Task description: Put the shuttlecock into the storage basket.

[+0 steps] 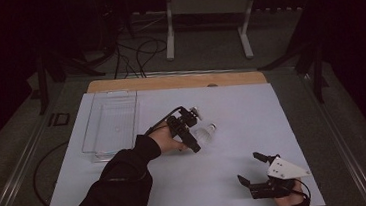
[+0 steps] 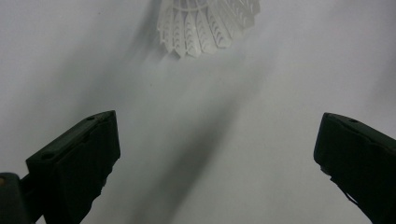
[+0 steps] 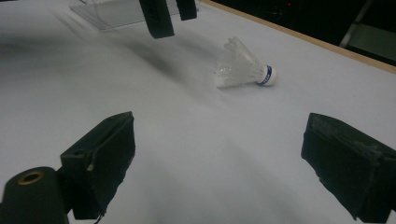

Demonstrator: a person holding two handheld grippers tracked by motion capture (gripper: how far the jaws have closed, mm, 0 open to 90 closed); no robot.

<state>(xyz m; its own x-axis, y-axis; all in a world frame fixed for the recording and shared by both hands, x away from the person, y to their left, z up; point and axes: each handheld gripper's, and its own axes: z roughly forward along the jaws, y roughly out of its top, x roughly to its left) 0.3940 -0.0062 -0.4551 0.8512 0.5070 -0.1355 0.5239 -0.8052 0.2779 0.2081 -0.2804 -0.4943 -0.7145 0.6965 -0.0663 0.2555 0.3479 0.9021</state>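
Observation:
A white feathered shuttlecock [image 1: 205, 132] with a blue-banded cork lies on its side on the white table cover [image 1: 242, 113]. My left gripper [image 1: 193, 130] hangs just left of it, open, nothing between its jaws. In the left gripper view the feather skirt [image 2: 208, 23] lies ahead of the wide-apart jaws of the left gripper [image 2: 217, 126]. My right gripper [image 1: 248, 167] rests near the front right edge, open and empty. In the right gripper view, my right gripper [image 3: 219, 126] faces the shuttlecock [image 3: 243, 65], with the left gripper's fingers [image 3: 159, 18] hanging beyond it.
A clear plastic tray [image 1: 112, 121] lies at the back left of the cover, seen also as the tray [image 3: 112, 11] in the right gripper view. A wooden strip [image 1: 179, 80] borders the far edge. Cables and a white stand [image 1: 203, 11] sit on the floor behind.

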